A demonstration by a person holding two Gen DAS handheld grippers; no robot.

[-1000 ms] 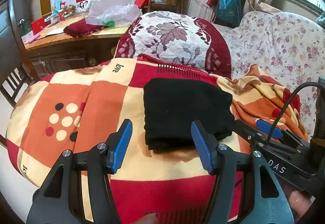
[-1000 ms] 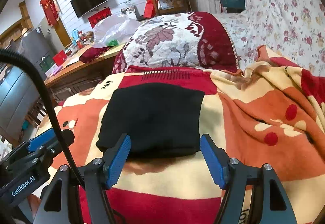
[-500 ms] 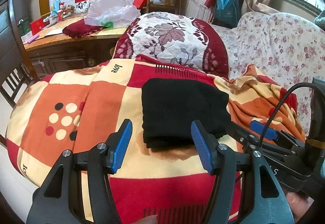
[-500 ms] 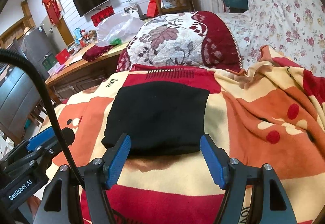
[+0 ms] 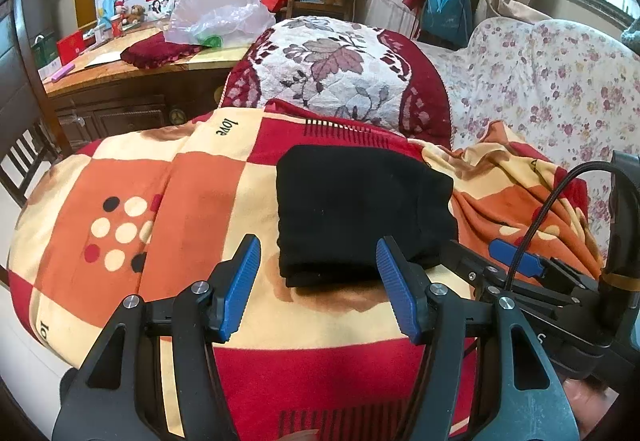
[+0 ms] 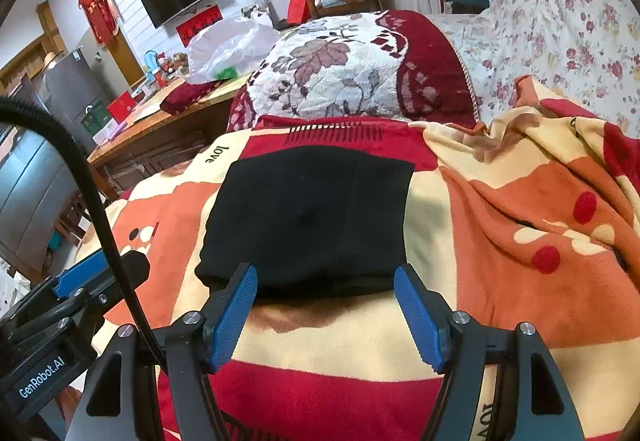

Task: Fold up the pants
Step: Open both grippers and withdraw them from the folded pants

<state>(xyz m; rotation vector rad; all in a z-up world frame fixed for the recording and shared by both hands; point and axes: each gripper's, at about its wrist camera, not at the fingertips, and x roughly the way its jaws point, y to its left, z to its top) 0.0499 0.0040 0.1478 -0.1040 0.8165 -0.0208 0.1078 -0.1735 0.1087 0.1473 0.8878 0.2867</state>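
The black pants [image 5: 360, 213] lie folded into a compact rectangle on a red, orange and cream checked blanket [image 5: 168, 209]; they also show in the right wrist view [image 6: 308, 217]. My left gripper [image 5: 318, 285] is open and empty, just in front of the near edge of the pants. My right gripper [image 6: 326, 311] is open and empty, also just in front of the near edge. The right gripper shows at the lower right of the left wrist view [image 5: 520, 265]. The left gripper shows at the lower left of the right wrist view [image 6: 84, 277].
A floral red and white cushion [image 5: 336, 69] rises behind the blanket. A flowered sofa cover [image 5: 552, 89] lies to the right. A wooden desk [image 5: 120, 73] with a plastic bag and small items stands at the back left. A chair [image 5: 24, 161] stands at the far left.
Both grippers have drawn back slightly from the folded pants and stay open. The pants have not moved.
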